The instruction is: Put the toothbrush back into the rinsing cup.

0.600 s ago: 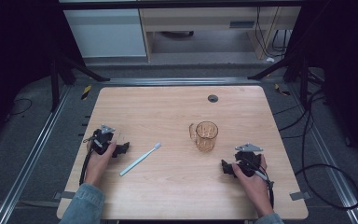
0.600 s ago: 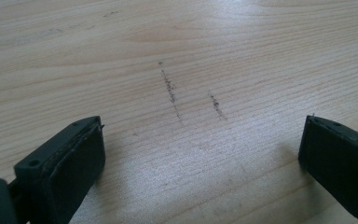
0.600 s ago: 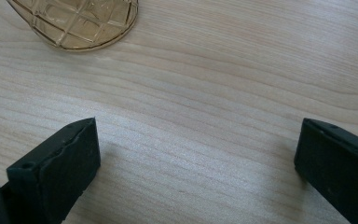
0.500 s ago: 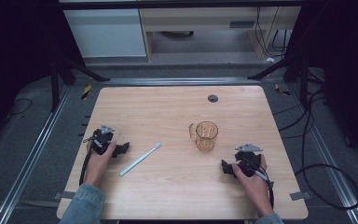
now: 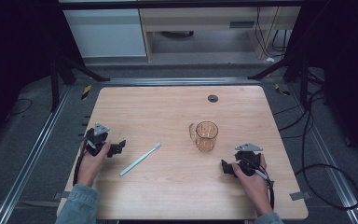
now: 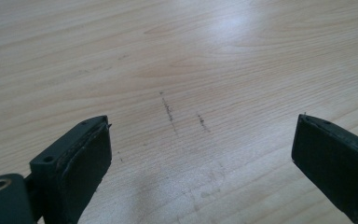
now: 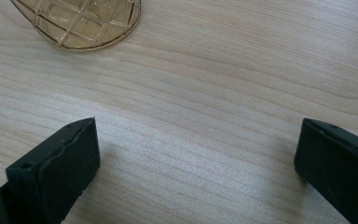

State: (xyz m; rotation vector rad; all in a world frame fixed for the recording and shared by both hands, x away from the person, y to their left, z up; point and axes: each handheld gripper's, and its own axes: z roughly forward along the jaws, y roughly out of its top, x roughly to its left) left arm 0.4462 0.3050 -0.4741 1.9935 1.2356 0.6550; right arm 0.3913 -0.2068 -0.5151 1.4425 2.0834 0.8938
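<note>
Toothbrush (image 5: 140, 159) lies flat on the wooden table (image 5: 168, 107), just beside the left gripper (image 5: 116, 148), whose jaws stand wide with bare wood between them. Its long axis runs diagonally, head pointing up and toward the amber glass mug (image 5: 206, 136), handle end toward the person. The right gripper (image 5: 227, 168), jaws likewise spread and empty, rests well apart near the mug, so the left hand (image 5: 92, 161) looks nearer.

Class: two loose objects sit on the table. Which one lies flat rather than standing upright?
The pale toothbrush, lying flat; the amber glass mug stands upright.
</note>
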